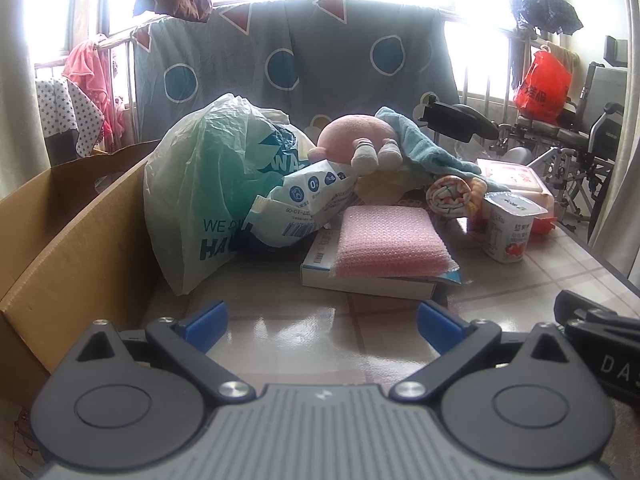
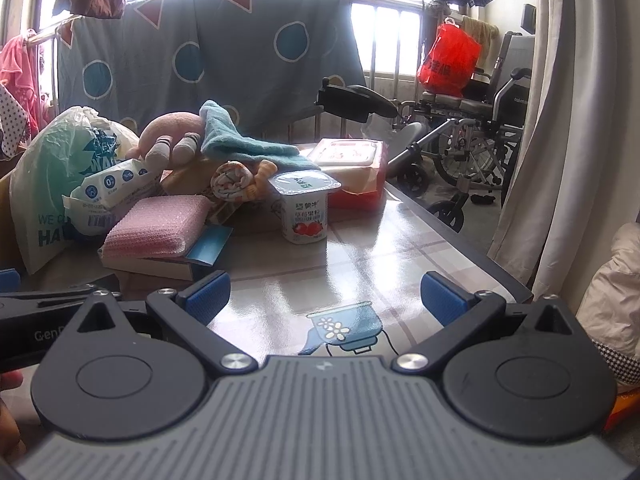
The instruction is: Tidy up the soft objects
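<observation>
Grippers hovered low over the glossy table [image 2: 360,264], side by side: the left gripper [image 1: 320,330] and the right gripper [image 2: 326,300] each had blue fingers spread wide, holding nothing. Just beyond, a pink sponge [image 1: 390,240] lay on a white box [image 1: 360,280], with a yogurt cup [image 2: 305,208] upright beside it. Left of them stood a cardboard box [image 1: 60,248], a plastic bag [image 1: 208,184] against its wall, and a wipes pack [image 1: 304,200]. Farther back, a rolled cloth [image 2: 234,182] sat near a pink plush toy [image 1: 356,136] partly covered by a teal towel [image 2: 240,140].
</observation>
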`<state>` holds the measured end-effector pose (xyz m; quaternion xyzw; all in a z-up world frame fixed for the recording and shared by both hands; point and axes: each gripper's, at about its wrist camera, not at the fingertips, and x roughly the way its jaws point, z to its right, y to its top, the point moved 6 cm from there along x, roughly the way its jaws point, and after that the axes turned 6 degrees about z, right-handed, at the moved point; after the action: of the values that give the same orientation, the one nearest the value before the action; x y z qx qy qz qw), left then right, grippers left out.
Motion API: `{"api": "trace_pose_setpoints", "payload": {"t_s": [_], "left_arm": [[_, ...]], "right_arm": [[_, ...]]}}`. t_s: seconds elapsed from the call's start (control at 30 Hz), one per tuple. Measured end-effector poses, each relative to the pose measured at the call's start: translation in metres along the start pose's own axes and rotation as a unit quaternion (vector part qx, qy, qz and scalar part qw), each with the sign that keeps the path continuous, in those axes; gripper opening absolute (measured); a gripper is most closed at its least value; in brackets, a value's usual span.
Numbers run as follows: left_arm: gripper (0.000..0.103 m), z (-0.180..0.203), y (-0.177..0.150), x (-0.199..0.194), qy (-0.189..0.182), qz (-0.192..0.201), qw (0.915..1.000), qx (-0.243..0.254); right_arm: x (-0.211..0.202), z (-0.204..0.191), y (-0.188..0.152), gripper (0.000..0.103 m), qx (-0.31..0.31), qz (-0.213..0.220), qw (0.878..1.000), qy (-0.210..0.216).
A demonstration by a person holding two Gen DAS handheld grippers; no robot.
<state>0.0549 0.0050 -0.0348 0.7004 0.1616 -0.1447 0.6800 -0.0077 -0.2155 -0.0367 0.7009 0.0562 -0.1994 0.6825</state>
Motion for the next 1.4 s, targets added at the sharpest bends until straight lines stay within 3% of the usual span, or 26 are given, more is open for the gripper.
{"api": "trace_pose_setpoints", "payload": {"t_s": [1.4], "left_arm": [[0.102, -0.0002, -0.0005, -0.0005, 0.000, -0.002, 1.0000, -0.001]], "right_arm": [[0.0014, -0.0005, -0.0001, 0.102, -0.008, -0.001, 1.000, -0.011]]}}
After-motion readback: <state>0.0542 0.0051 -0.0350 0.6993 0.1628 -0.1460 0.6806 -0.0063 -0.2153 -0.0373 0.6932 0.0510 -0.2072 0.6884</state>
